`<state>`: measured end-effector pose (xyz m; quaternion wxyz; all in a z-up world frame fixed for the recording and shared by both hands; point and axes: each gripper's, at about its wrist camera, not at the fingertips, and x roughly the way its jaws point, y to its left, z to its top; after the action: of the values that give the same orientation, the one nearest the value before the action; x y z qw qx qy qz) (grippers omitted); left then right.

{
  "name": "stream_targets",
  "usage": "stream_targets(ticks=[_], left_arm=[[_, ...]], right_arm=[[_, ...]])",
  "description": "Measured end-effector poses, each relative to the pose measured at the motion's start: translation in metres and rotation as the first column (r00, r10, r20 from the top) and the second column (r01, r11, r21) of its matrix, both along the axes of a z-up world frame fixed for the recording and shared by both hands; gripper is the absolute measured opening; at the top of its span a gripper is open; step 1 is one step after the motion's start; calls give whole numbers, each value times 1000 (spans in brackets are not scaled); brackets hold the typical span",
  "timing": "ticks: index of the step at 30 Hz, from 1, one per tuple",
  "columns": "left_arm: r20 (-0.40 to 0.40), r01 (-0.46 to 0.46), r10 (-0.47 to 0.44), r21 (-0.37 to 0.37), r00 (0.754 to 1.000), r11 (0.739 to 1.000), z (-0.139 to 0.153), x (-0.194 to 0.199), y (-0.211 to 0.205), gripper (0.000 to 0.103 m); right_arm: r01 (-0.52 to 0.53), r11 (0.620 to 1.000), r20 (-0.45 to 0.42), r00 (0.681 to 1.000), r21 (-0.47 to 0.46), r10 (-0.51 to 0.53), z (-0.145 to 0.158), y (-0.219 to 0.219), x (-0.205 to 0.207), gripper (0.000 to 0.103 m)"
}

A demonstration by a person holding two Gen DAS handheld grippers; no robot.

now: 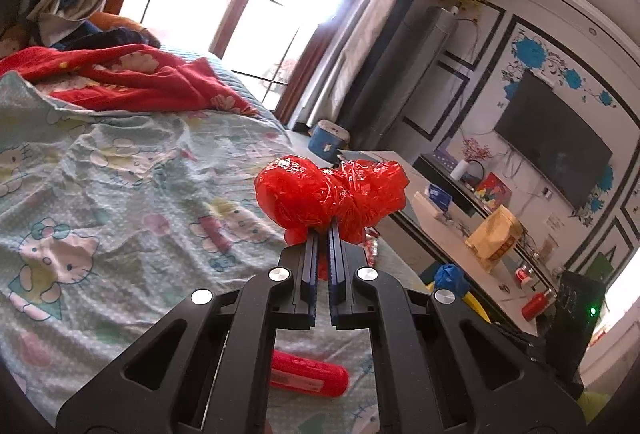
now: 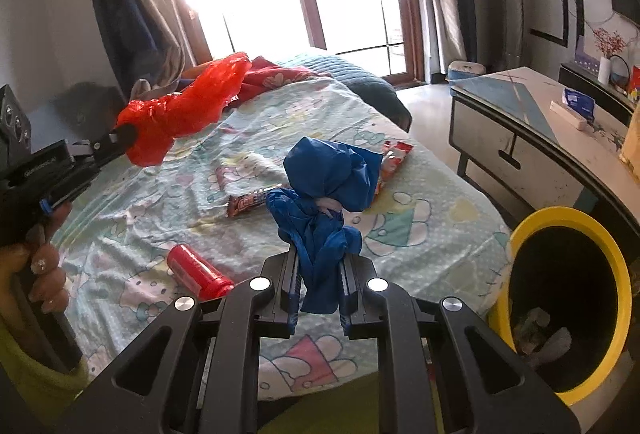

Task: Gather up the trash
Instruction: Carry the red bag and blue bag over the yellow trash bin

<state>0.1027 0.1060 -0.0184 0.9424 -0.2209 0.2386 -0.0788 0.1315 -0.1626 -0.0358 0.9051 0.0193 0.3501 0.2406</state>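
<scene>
Left gripper (image 1: 323, 234) clamped on red bag (image 1: 332, 194), lifted above bed (image 2: 420, 202). Right gripper (image 2: 320, 262) pinching blue bag (image 2: 328, 186) over bed, yellow bin (image 2: 520, 234) beside bed.

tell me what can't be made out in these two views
- Bin contents: right wrist view shows pale scraps at the bottom, too dark and small to name.
- Red can: left wrist view, partly hidden behind the left gripper frame; label blurred.
- Inside the red bag and blue bag: crumpled plastic hides any contents.
- Snack wrapper: right wrist view, partly behind the blue bag held by the right gripper.
</scene>
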Motion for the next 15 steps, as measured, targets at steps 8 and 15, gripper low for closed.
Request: stream_targets(ticks=[8,15], left_arm=[[5,93,-93,39,996,995,0,0,-37,1],[0,149,-150,79,989,986,-2,-1,-65,1]], right_arm=[[83,996,12,996,27,-84,10,-39,1,15],[153,987,38,987,50,-155,23,-74,1,15]])
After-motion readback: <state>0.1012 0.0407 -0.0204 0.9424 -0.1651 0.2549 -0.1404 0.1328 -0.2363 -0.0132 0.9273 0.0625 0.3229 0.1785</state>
